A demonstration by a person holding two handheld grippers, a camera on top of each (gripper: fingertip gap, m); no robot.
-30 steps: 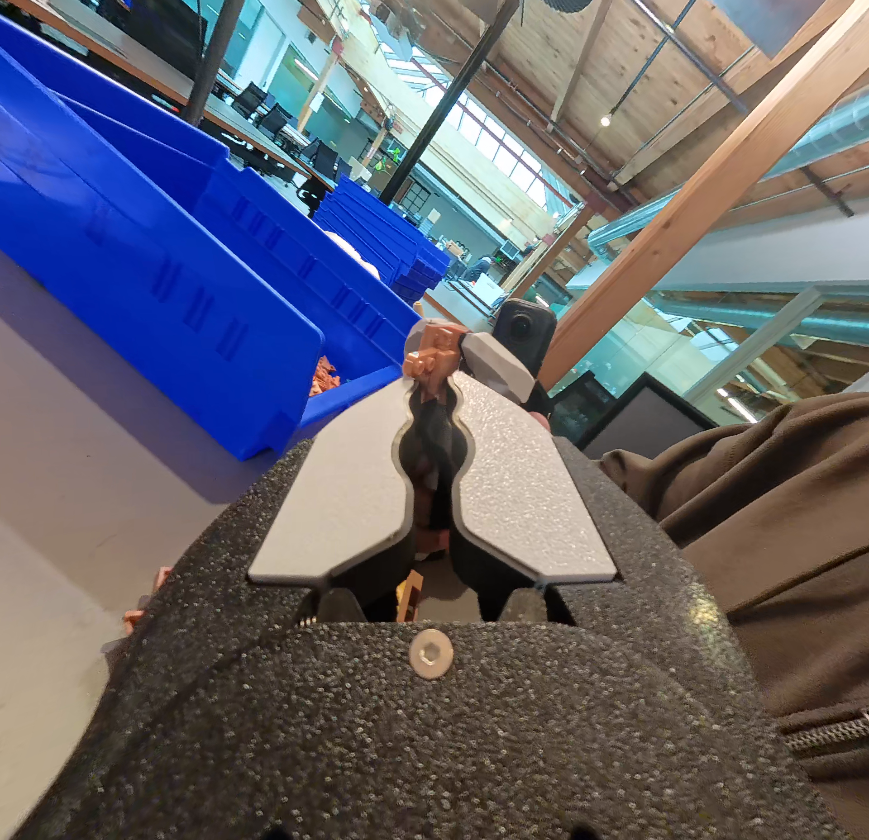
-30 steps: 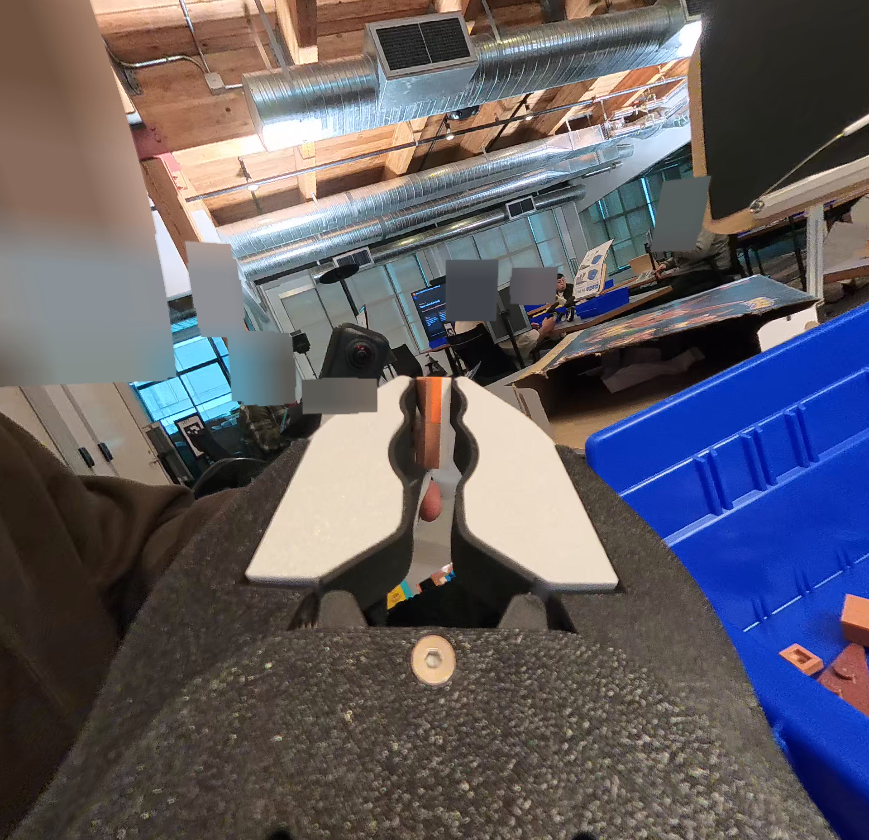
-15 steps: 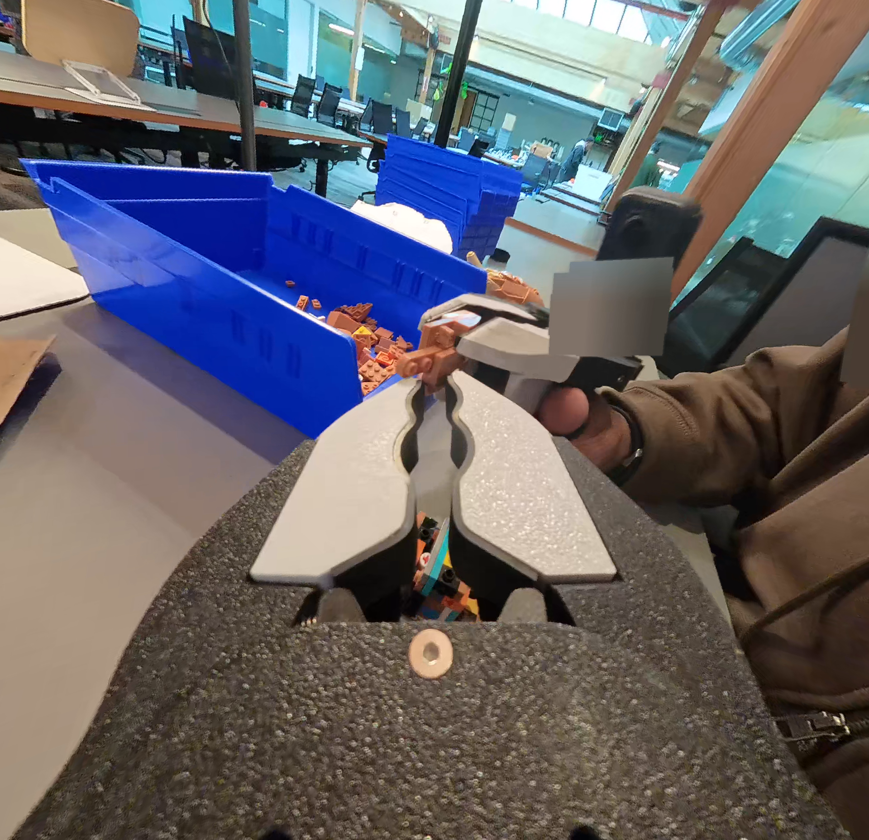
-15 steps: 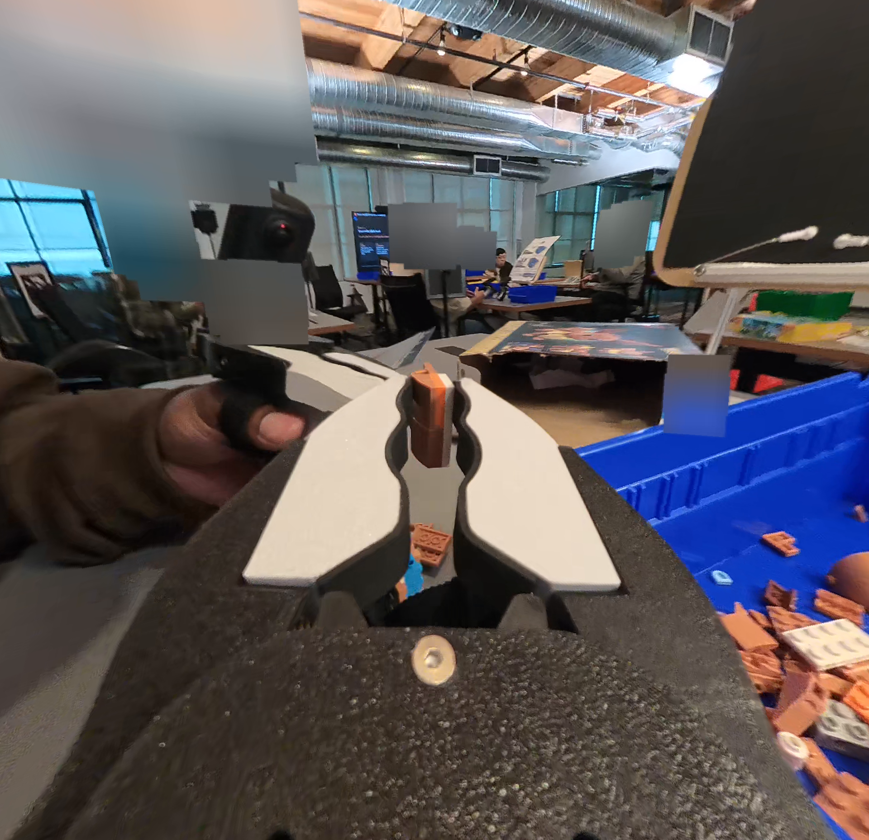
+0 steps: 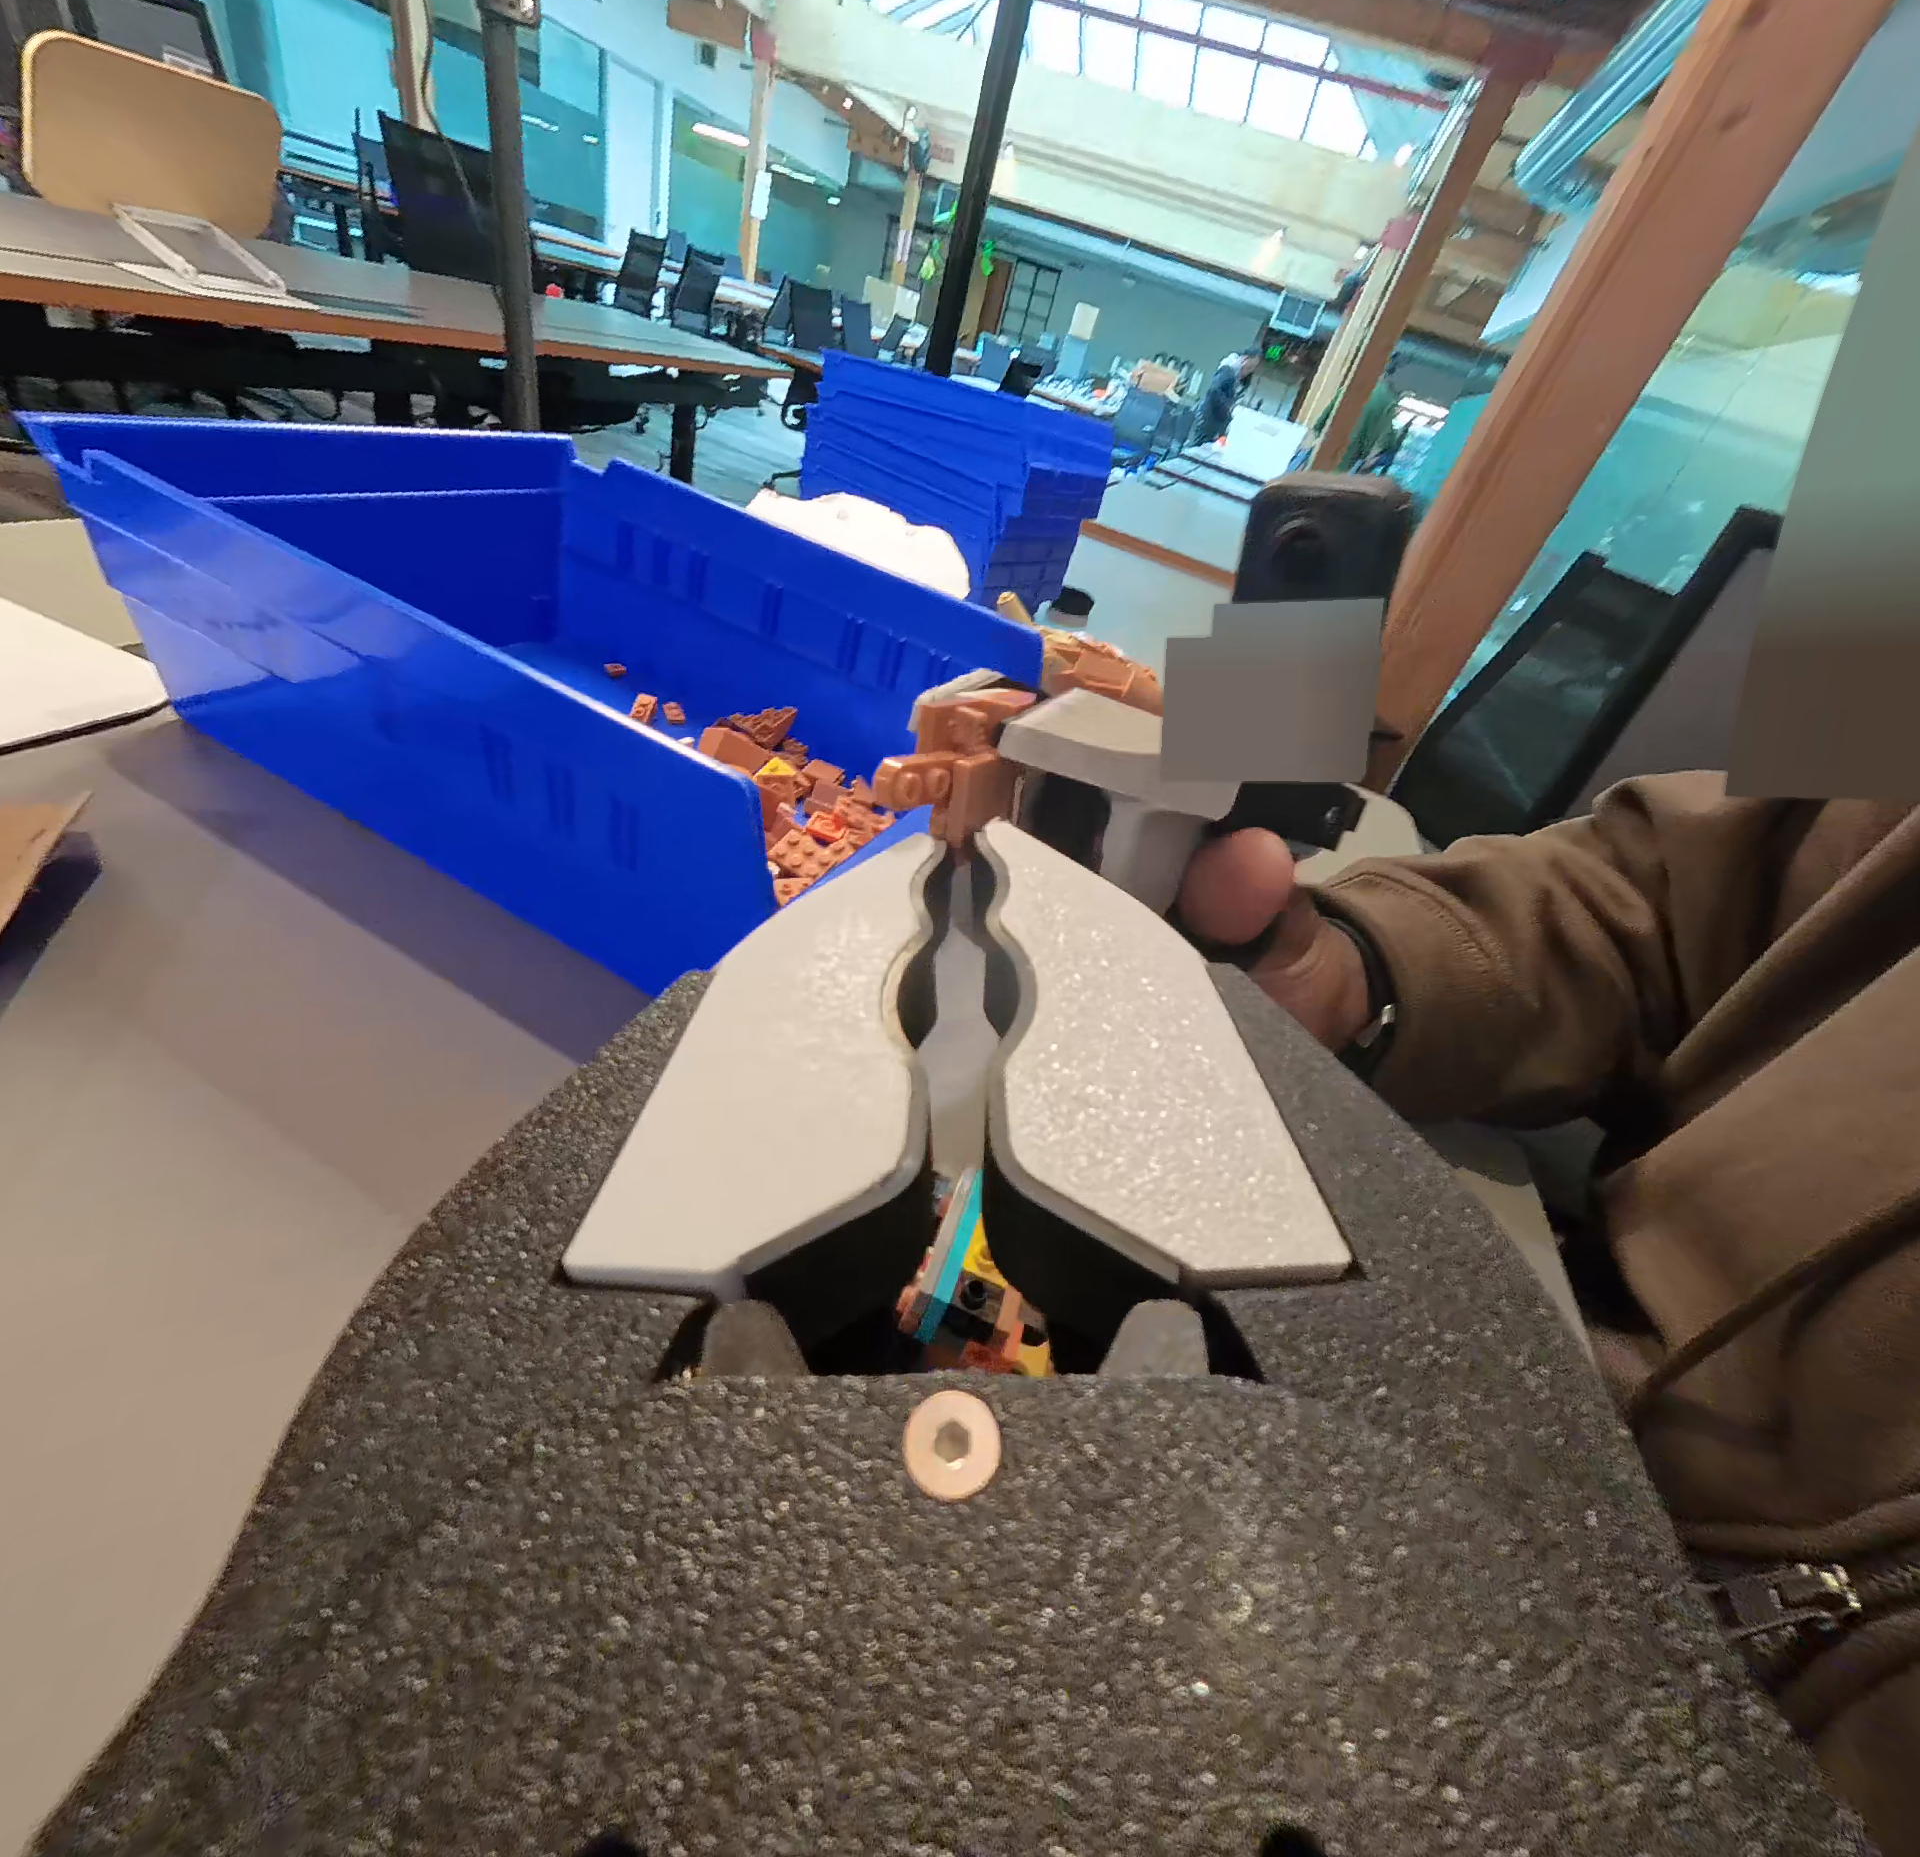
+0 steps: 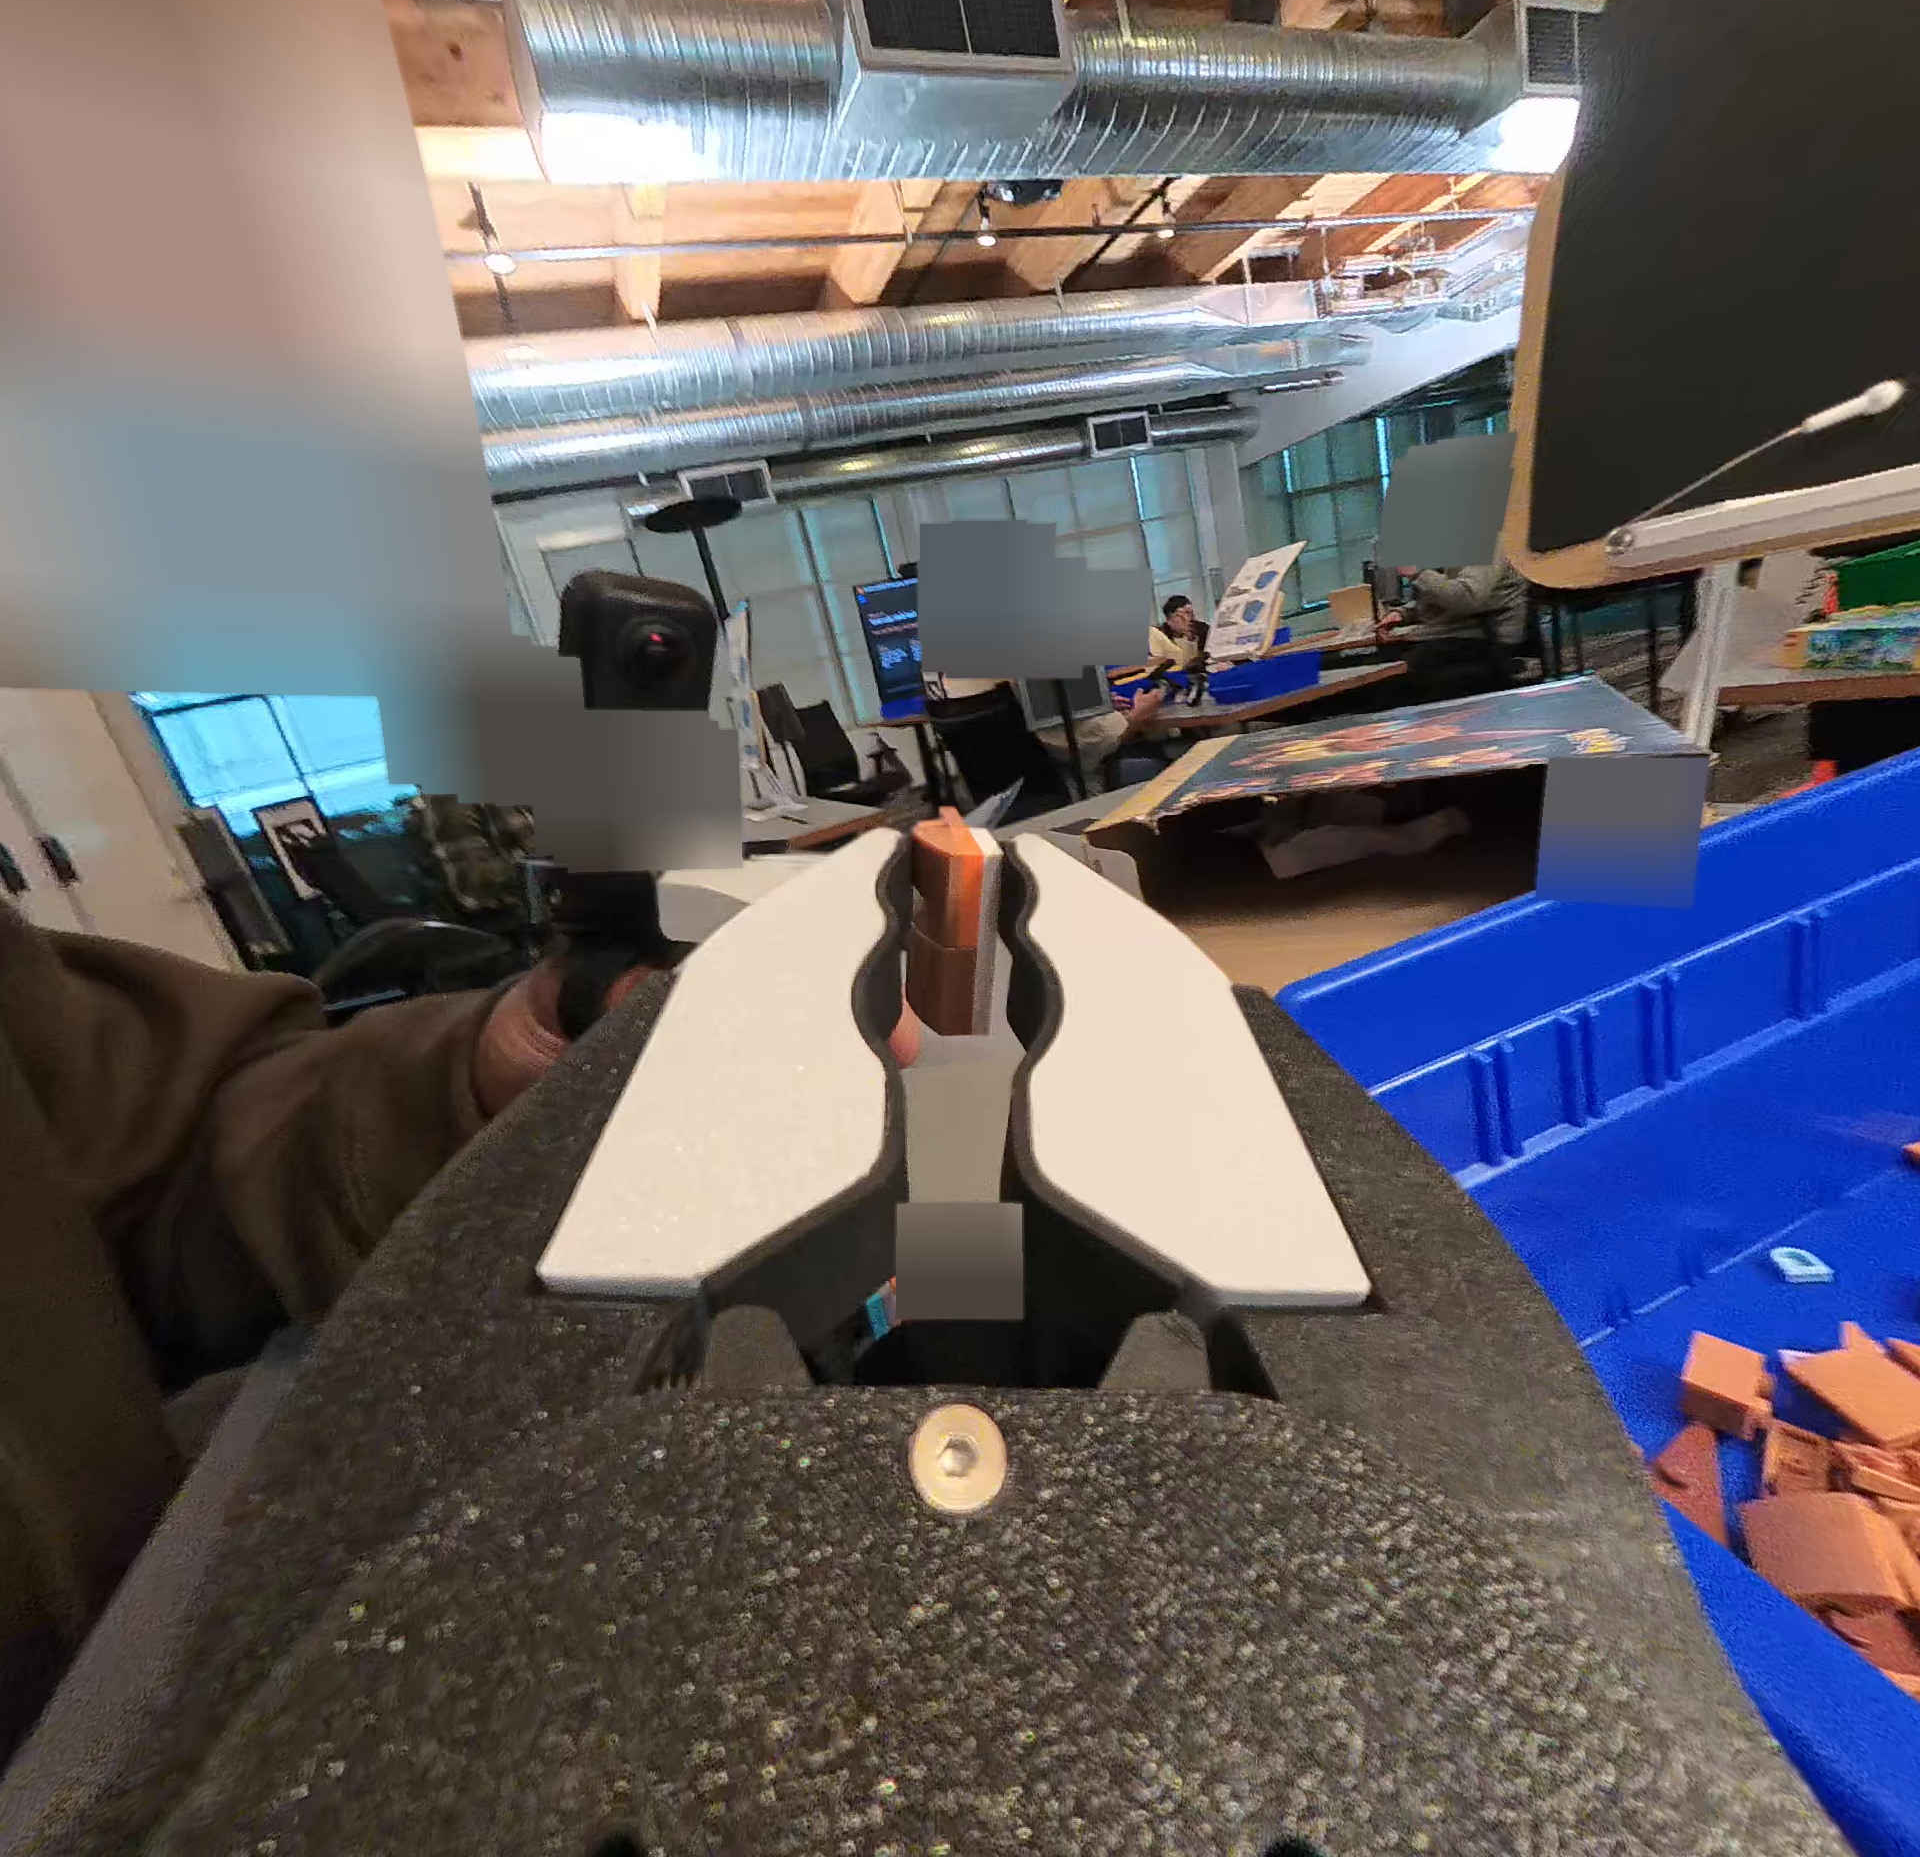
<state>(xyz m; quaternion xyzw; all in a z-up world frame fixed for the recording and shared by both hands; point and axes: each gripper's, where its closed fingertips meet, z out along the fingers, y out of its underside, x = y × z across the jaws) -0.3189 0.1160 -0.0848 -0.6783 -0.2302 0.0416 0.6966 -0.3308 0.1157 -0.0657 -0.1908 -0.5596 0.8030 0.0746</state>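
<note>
Both views tilted upward; right gripper (image 6: 956,862) clamps brown brick stack (image 6: 948,934), its base hidden.

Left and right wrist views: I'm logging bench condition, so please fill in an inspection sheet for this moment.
Surface: grey table, bare near the bin.
Job's things: brown brick assembly pinched by both tools; blue bin holds loose brown bricks.
Clutter: cardboard corner at left; small coloured brick pile under the left tool.
Grippers: left tool shut on the assembly's lower tip; right tool shut on its brown-and-white end.
Cables: nothing seen.
Surroundings: stacked blue bins, desks, office chairs, ceiling ducts, opened printed box.
</note>
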